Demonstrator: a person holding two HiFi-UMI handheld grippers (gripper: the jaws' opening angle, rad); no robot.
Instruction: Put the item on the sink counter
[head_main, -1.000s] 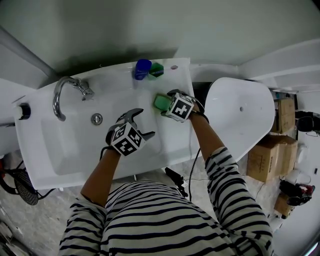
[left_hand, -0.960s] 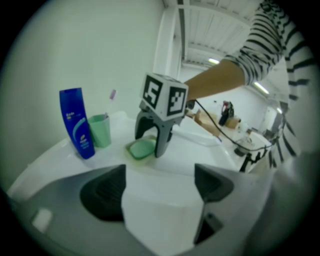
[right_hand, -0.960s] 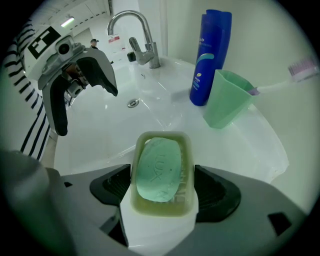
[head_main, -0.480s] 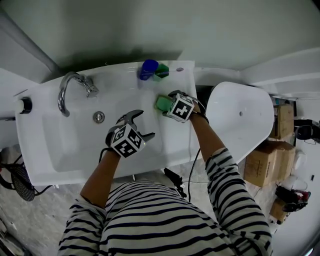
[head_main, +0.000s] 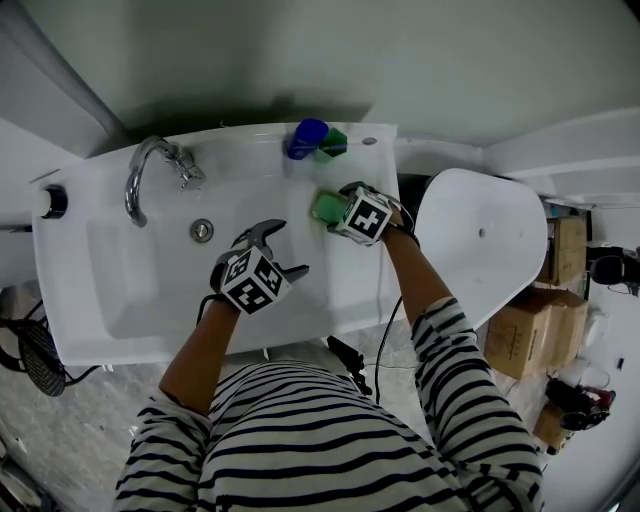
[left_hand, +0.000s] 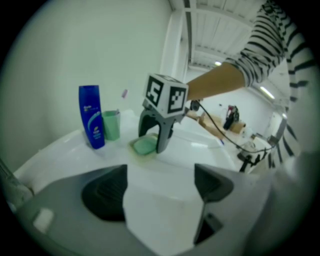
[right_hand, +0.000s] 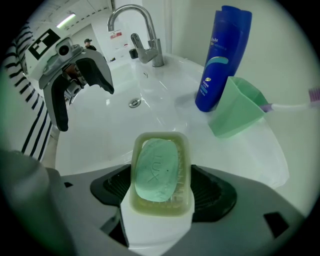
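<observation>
A pale soap dish holding a green bar of soap sits between the jaws of my right gripper, which is shut on it. Seen from the left gripper view, the dish is low on the white sink counter, under the right gripper; I cannot tell whether it touches the surface. From the head view the dish lies right of the basin, at the tips of the right gripper. My left gripper hangs open and empty over the basin.
A blue bottle and a green cup with a toothbrush stand at the counter's back, just beyond the dish. The faucet and drain are to the left. A white toilet lid is to the right.
The head view has shifted a little. Both grippers keep nearly the same places, the right one still on the soap dish.
</observation>
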